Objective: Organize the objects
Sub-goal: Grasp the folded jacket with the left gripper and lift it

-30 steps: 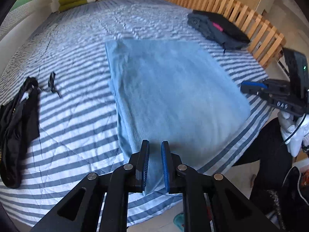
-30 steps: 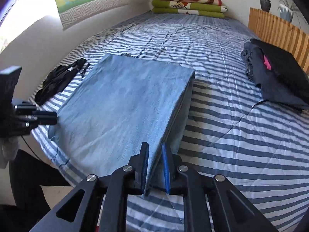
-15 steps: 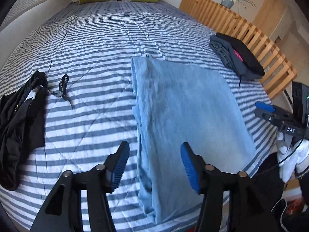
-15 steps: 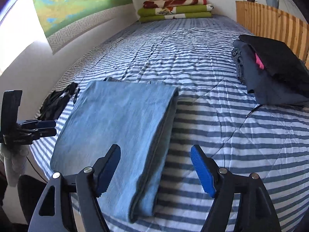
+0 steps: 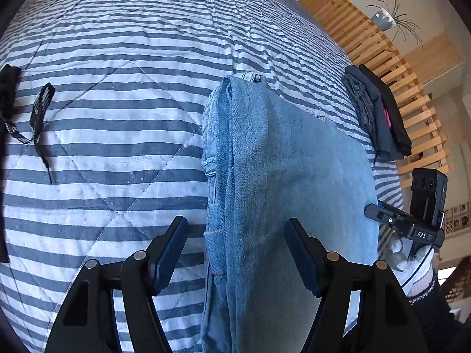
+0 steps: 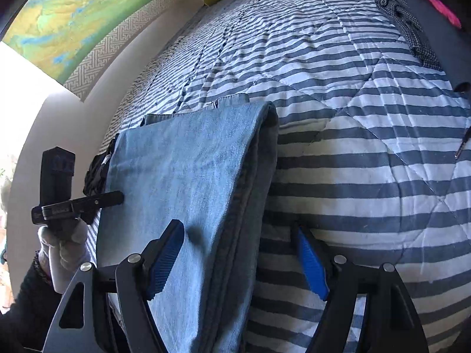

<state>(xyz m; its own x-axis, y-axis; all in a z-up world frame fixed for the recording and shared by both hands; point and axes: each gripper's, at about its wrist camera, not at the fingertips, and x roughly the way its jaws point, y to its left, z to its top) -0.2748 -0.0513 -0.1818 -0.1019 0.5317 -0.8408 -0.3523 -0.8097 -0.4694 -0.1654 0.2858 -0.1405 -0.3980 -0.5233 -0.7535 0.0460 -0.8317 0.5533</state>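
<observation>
Folded pale denim jeans (image 5: pixel 279 182) lie flat on a striped quilt (image 5: pixel 117 135). The left gripper (image 5: pixel 235 253), jaws opening, and the spread right gripper (image 6: pixel 238 260) each straddle an edge, pads clear.

The only lettering showing clearly is "DAS", in white capitals on the black body of the right gripper (image 5: pixel 421 234), seen from the left wrist camera. A black strap (image 5: pixel 41 108) lying on the striped bedspread (image 5: pixel 117 153) is carrying pale print, but it is too small and blurred to be read.
</observation>
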